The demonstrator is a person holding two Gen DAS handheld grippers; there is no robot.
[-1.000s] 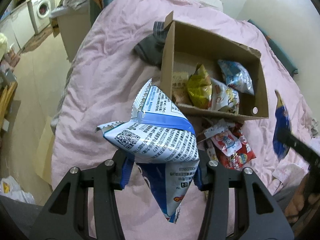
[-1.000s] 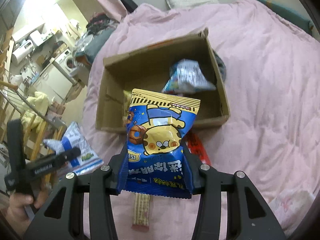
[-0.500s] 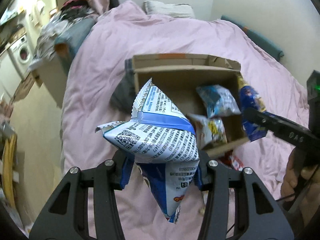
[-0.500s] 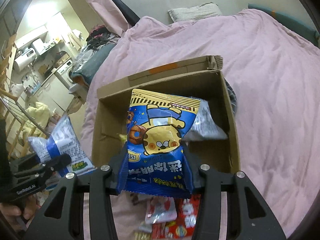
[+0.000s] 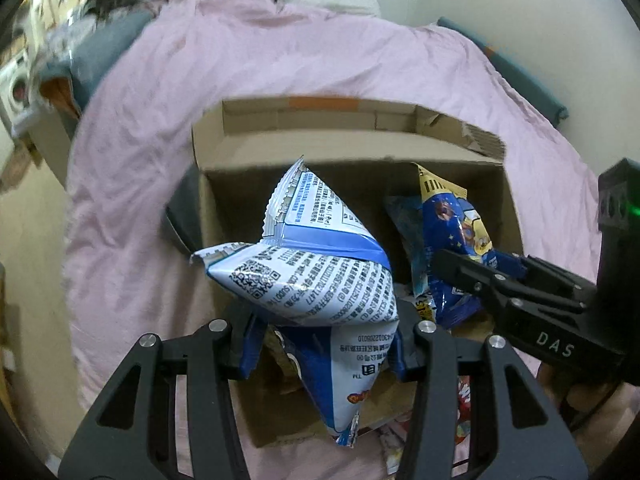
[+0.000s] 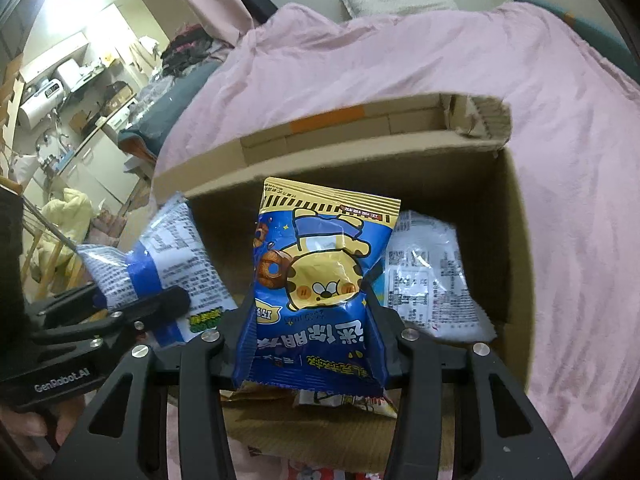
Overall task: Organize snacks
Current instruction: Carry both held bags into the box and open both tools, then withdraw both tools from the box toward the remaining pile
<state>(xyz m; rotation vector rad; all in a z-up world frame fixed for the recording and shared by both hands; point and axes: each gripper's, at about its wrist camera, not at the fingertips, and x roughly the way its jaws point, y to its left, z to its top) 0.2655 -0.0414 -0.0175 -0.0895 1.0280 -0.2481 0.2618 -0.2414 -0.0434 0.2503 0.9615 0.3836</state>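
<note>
The white and light-blue foil snack packet with black print and a QR code is clamped between the two black fingers of the left tool, its crumpled top folded over and its lower corner hanging below the pads; it hangs over the near-left part of the open brown cardboard box. The dark blue and yellow foil snack bag with a cartoon animal and ring biscuits is clamped upside down at its lower sides between the fingers of the right tool and stands over the middle of the same box. Inside the box, a clear and white printed packet lies against the right wall, and further wrappers lie on the box floor near the front, too hidden to describe. Red and white snack packets lie on the bed just outside the near wall of the box. The box rests on a pink quilted bed cover; a dark grey cloth lies against its left wall. A folded light towel lies at the far end of the bed.
</note>
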